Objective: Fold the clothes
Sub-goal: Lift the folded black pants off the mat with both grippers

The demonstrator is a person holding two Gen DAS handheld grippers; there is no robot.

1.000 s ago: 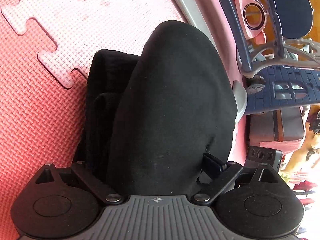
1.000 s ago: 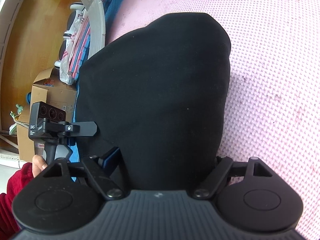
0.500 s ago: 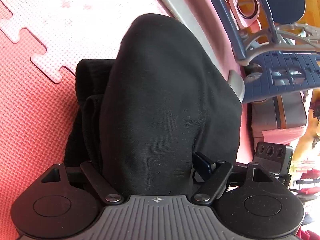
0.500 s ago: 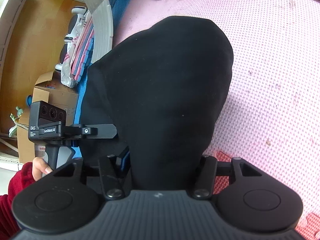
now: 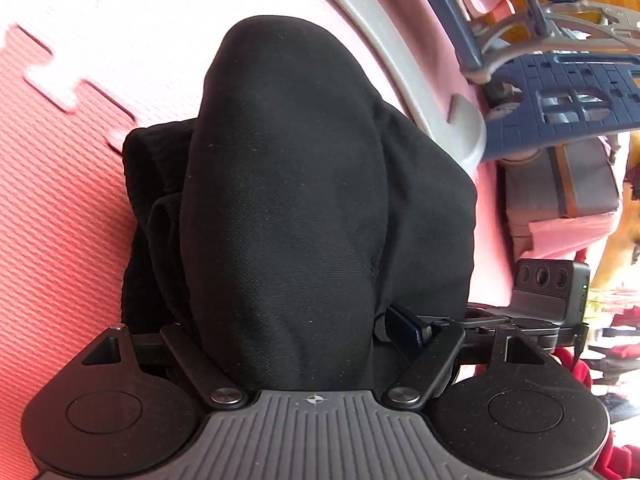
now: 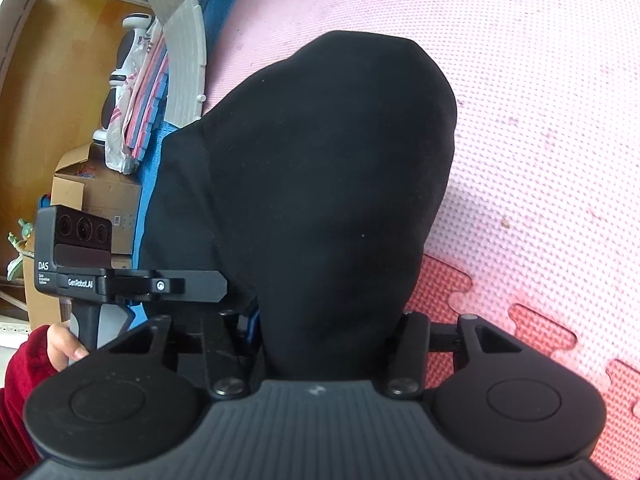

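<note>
A black garment is bunched over my left gripper and hides both fingers; the bundle sits pinched between the jaws and rides with them above the foam mat. In the right wrist view the same black garment drapes over my right gripper, whose jaws are closing on the cloth between them, which narrows at its base; those fingers are hidden too. The two grippers are close side by side: the right one's camera block shows beside the left, and the left one's camera block beside the right.
Pink mat tiles join red tiles in a puzzle seam. A grey curved rail and a blue plastic panel border the mat. A white fence piece and a cardboard box stand at the left. A red sleeve holds the left handle.
Both grippers have travelled with the garment: the mat seam slid in the left view and red tiles came into the right view. The right jaws have narrowed on the cloth, the left slightly.
</note>
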